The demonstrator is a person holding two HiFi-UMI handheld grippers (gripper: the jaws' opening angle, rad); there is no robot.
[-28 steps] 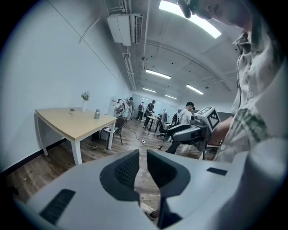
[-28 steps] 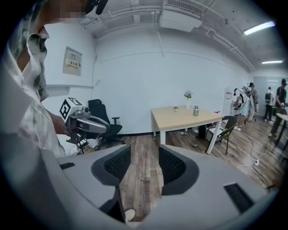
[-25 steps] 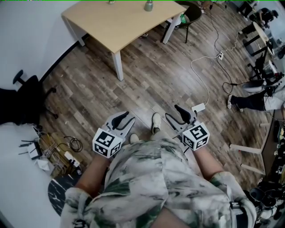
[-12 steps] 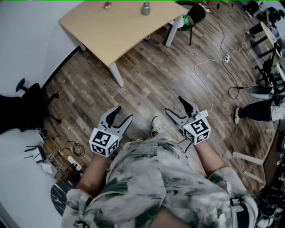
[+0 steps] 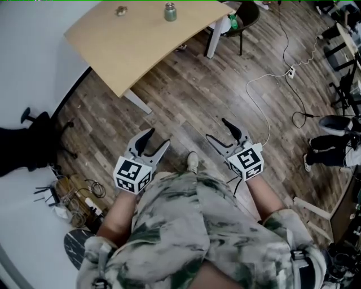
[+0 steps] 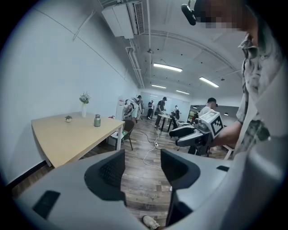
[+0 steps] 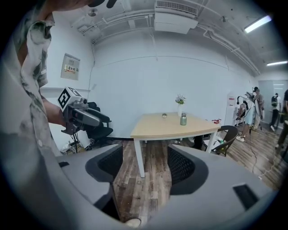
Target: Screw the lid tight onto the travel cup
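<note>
**A:** Cup (image 5: 170, 11) location?

**B:** Upright on the far part of the wooden table (image 5: 141, 39), well apart from both grippers. A small round thing (image 5: 120, 10) lies near it on the tabletop. It is too small to tell whether it is the lid.

**A:** And the fingers?

**B:** Nothing sits between either pair. The left gripper (image 5: 158, 137) has its jaws moderately apart, having just been opening, and only floor planks (image 5: 192, 96) show through the gap. The right gripper (image 5: 216, 128) stands wide, its jaws having just closed in a touch. A table leg and floor show between them.

**A:** How are they held?

**B:** Side by side in front of the person's body, both aimed toward the table, with a shoe (image 5: 192, 162) between them.
</note>
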